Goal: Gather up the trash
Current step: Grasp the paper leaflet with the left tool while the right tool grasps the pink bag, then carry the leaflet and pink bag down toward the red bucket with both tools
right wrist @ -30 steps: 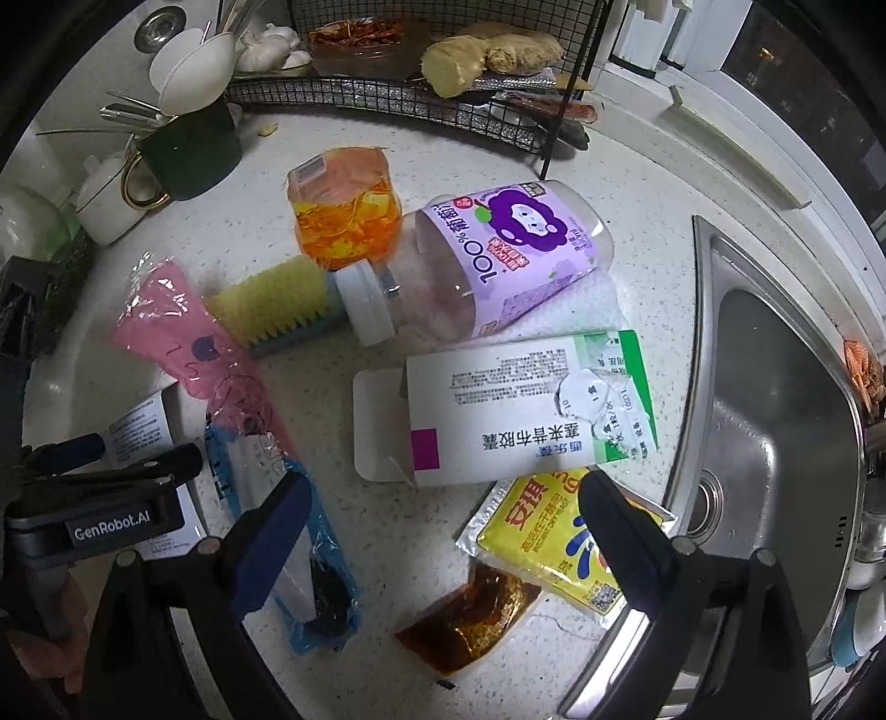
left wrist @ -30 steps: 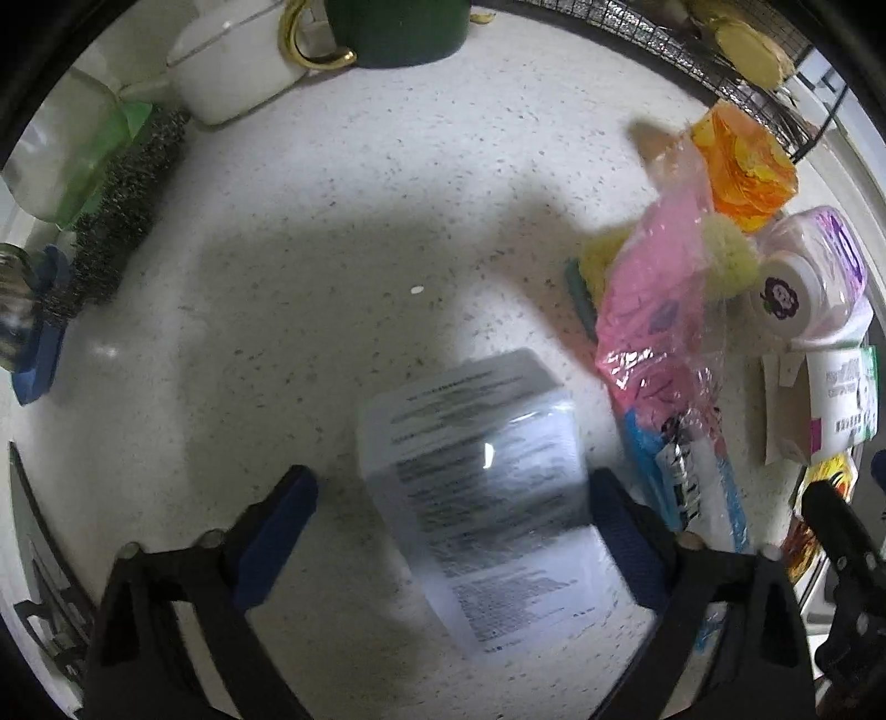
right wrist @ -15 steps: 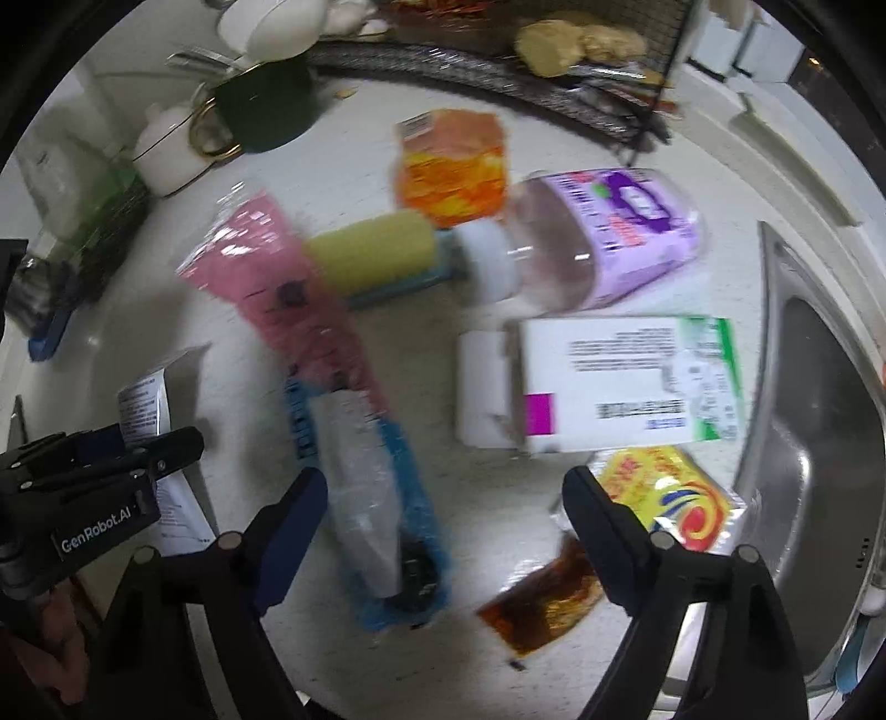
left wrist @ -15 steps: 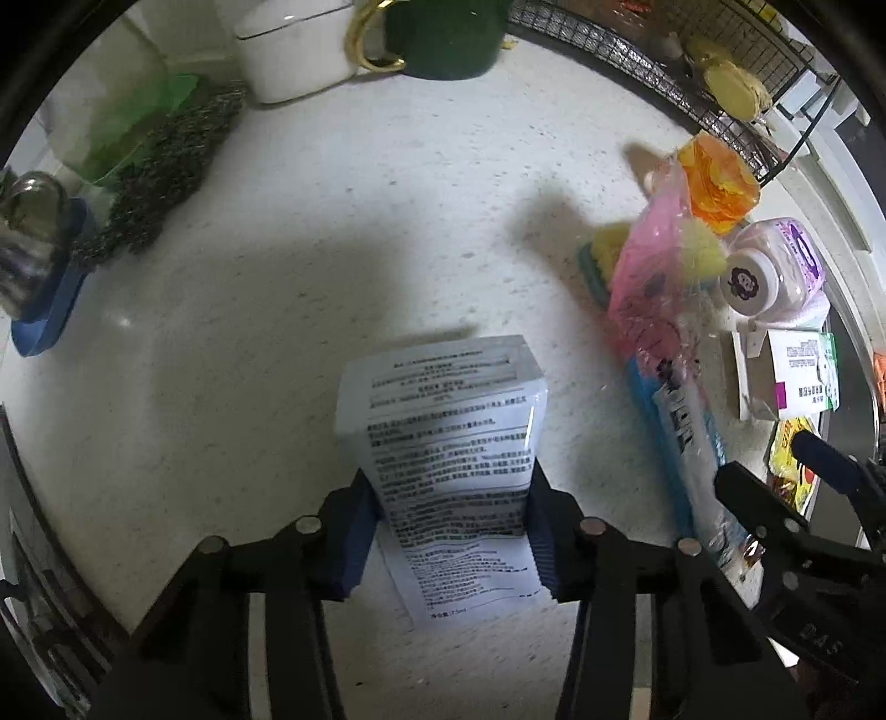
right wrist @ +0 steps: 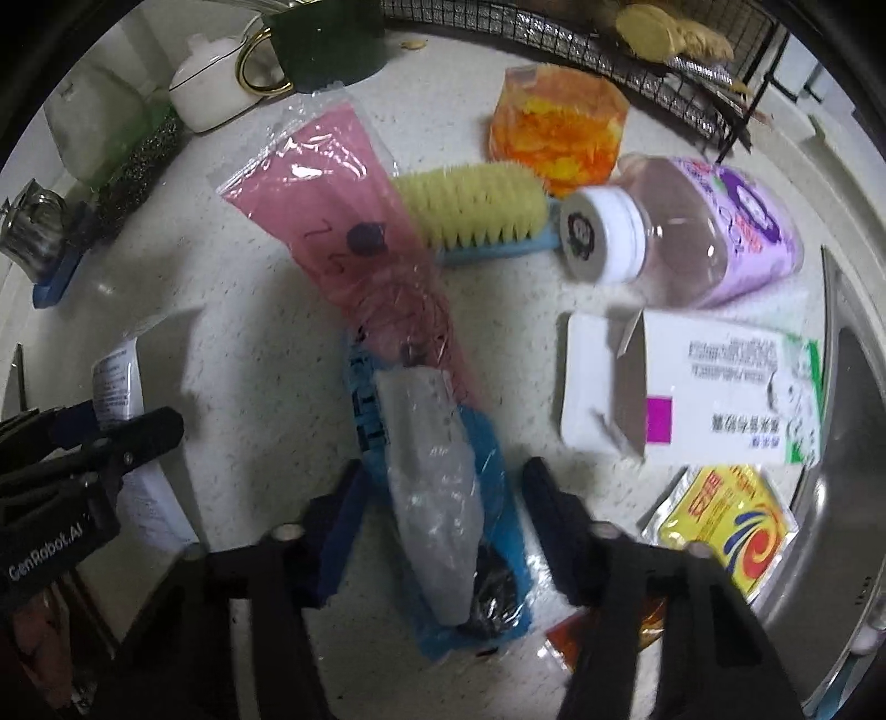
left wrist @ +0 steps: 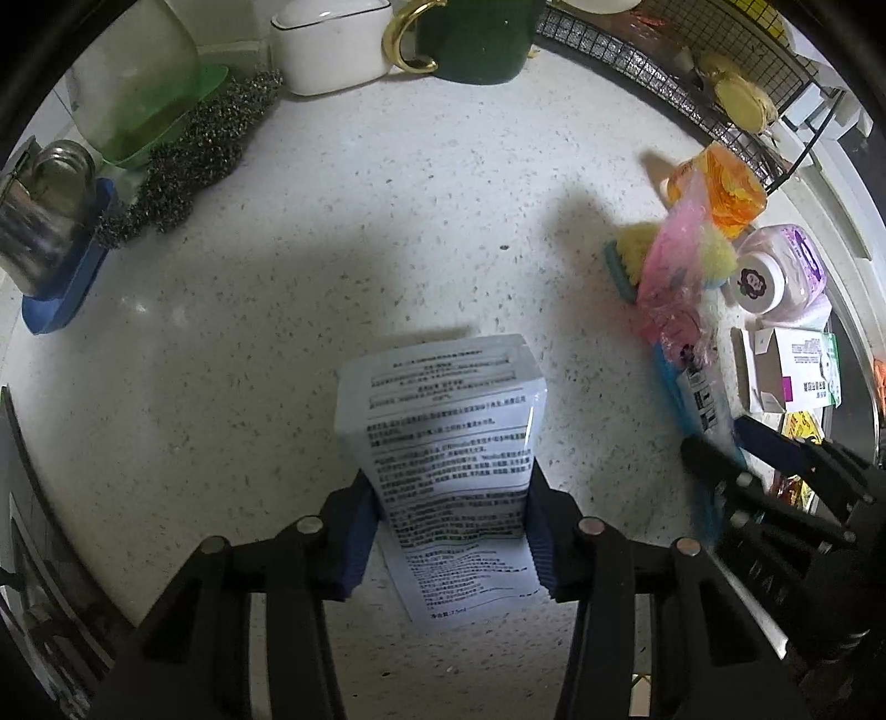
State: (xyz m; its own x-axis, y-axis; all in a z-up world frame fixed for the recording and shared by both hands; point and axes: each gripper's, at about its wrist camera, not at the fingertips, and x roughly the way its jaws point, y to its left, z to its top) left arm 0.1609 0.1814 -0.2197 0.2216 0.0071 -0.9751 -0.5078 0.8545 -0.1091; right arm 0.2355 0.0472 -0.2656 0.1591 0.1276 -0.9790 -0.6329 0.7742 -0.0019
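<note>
Left wrist view
- Left claw (left wrist: 451, 531): pointing steeply down, blue pads pressed on both sides of the printed white carton (left wrist: 443, 443); clamped on it.
- Carton position: standing on the speckled worktop (left wrist: 387, 221), its lower end between the pads, its top leaning away from the camera.
- Far edge: green mug with gold handle (left wrist: 470, 39), white lidded dish (left wrist: 332, 44), steel scourer (left wrist: 188, 160), blue holder with a metal cup (left wrist: 61, 266).
- Right side: pink plastic bag (left wrist: 673, 277), yellow brush (left wrist: 637, 249), orange packet (left wrist: 720, 188), purple-labelled bottle (left wrist: 775, 271), opened white box (left wrist: 792, 371).
- Right claw (left wrist: 775, 471): seen at the right edge, over the blue wrapper (left wrist: 686, 399).

Right wrist view
- Right claw (right wrist: 443, 526): closing, one finger on each side of the blue wrapper with its clear grey bag (right wrist: 437, 487); pads near the wrapper's edges, contact not clear in the blur.
- Wrapper position: flat on the worktop, its far end under the pink plastic bag's lower end.
- Other trash: yellow sachet (right wrist: 731, 526) at the sink (right wrist: 841, 443) rim, dark red sachet (right wrist: 581, 631) beside the right finger.
- Left claw: at the left edge, on the carton.
</note>
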